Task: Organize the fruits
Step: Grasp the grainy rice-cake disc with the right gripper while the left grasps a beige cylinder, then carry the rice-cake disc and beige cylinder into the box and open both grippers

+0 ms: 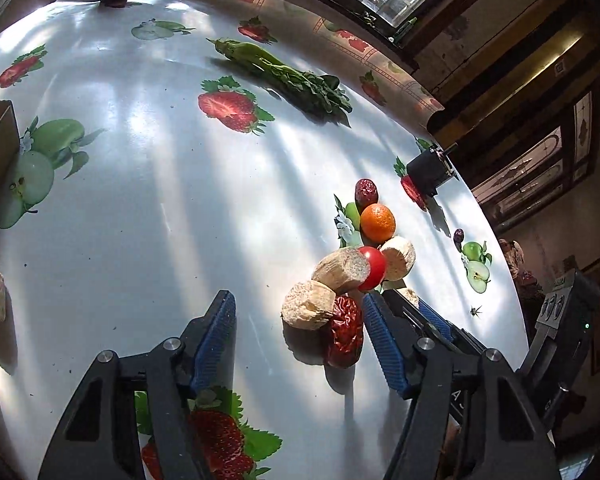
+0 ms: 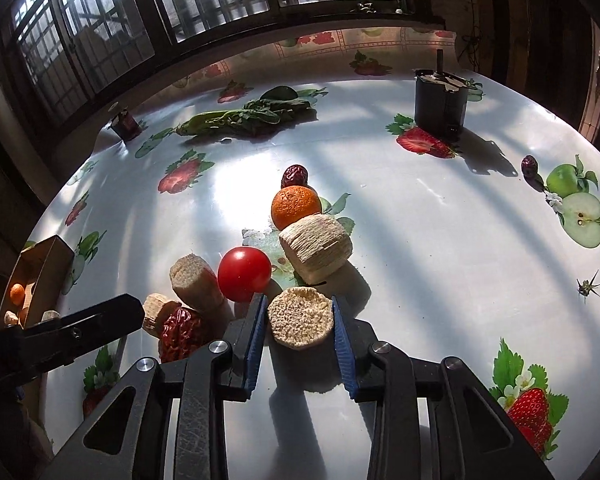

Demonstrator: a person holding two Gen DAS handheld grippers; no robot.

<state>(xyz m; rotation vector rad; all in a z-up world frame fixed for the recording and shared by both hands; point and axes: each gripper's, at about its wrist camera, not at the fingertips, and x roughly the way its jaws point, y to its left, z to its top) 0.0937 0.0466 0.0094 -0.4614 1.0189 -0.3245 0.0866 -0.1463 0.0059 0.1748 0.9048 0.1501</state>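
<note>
Cardboard box [image 2: 40,276] at the worktop's [image 2: 440,240] left edge, open side showing a small orange fruit [image 2: 17,293] and two pale pieces inside. Mid-worktop cluster: red date [image 2: 180,332], pale cut chunks, tomato [image 2: 244,274], mandarin [image 2: 296,206], a second date behind it. Left gripper [image 1: 298,332]: fingers apart, wide gap, red date and a pale chunk [image 1: 308,310] lying between them, pads not pressing. Right gripper [image 2: 300,334]: fingers closed against both sides of a round pale chunk [image 2: 301,316] resting on the worktop. Dark canister [image 2: 440,100] near the far right corner.
</note>
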